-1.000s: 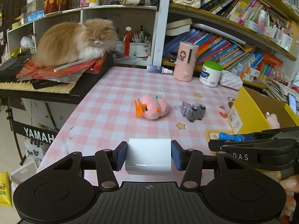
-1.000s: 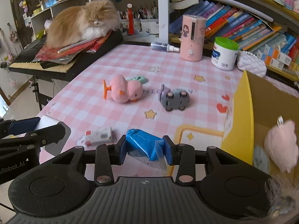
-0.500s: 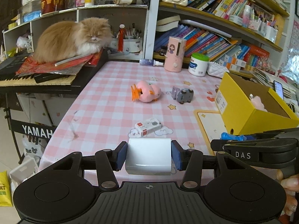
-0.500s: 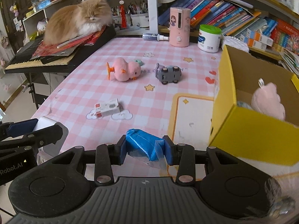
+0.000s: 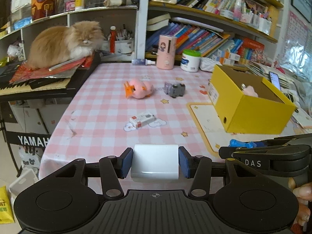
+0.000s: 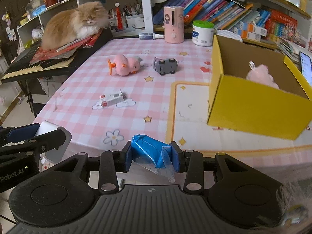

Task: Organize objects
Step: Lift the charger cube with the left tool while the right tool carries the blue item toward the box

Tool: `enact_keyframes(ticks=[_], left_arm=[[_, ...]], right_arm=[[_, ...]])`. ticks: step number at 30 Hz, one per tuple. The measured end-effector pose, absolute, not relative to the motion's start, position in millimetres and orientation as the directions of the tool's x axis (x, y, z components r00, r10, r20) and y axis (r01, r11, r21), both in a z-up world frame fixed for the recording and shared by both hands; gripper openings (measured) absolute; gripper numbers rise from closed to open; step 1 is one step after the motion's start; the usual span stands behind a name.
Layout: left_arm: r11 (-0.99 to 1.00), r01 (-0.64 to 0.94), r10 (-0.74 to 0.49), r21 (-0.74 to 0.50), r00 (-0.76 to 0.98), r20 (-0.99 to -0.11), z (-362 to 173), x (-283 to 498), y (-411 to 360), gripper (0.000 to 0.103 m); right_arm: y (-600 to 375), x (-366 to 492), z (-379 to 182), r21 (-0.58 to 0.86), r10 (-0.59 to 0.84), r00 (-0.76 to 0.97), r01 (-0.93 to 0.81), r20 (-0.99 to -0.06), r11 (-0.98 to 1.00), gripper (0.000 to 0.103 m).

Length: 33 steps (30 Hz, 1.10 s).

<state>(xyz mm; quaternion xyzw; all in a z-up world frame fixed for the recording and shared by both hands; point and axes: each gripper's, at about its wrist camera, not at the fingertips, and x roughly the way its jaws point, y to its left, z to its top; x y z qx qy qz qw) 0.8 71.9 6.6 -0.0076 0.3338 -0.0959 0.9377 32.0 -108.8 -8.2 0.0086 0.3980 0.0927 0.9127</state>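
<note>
Two grippers had pulled back from the pink checked table [image 5: 101, 105] since the frame before, so more of it showed: the yellow box [image 6: 251, 105] that had filled your right view's edge now sat whole, well apart from both tools, with a pink plush [image 6: 261, 76] inside. The pink toy bird [image 5: 139, 88] and the grey toy car [image 5: 175, 89] lay where they had been, near each other mid-table, and the small red-and-white pack [image 5: 142, 120] had come into your left view, closer to you. Your left gripper [image 5: 155, 161] stayed clamped on the white block [image 5: 155, 160], held clear of the cloth at the near edge. Your right gripper [image 6: 152, 156] kept its pads on the blue wrapped piece [image 6: 148, 150], its clear wrapper trailing below, likewise off the table.
</note>
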Motion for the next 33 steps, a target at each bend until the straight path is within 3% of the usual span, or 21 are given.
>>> enact_keyframes(ticks=[33], left_arm=[[0.874,0.480,-0.411,-0.077,0.645,-0.645,-3,-17,-19,0.048]], right_arm=[[-190,-47,-20,0.106,-0.018,0.658,0.149,-0.753,0.983,0.037]])
